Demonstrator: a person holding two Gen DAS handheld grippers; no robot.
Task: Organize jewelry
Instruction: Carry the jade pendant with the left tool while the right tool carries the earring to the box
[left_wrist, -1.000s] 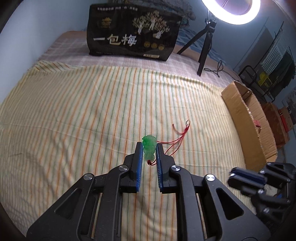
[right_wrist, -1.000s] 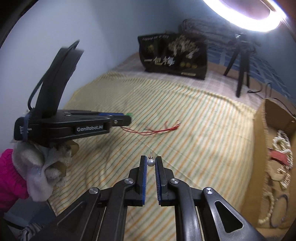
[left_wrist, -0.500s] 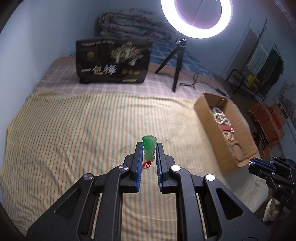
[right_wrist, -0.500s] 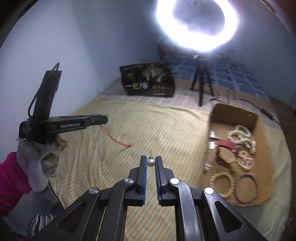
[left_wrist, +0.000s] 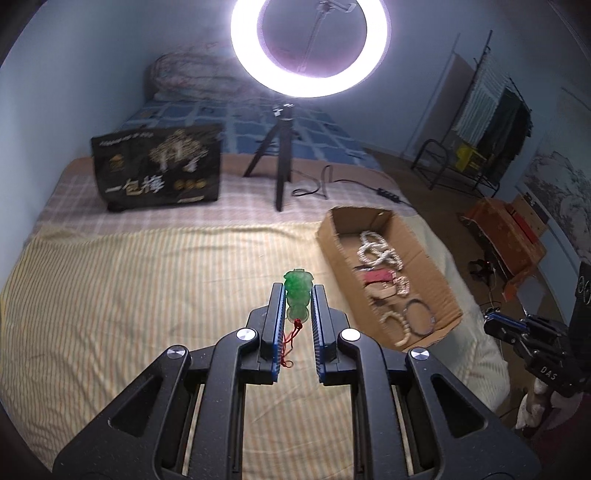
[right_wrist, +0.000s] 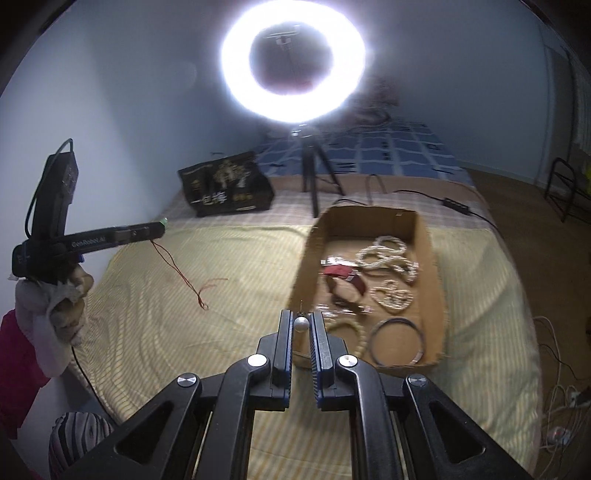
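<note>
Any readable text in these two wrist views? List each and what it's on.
"一包梅": large white characters on the black bag at the far end of the bed.
"GenRobot.AI": side of the left tongs, seen from the right wrist view.
"DAS": body of the right tongs, at the edge of the left wrist view.
Small print along the bag's top and bottom edges: too blurred to read.

Both grippers (left_wrist: 298, 295) (right_wrist: 301, 321) lifted w/ jewelry.
</note>
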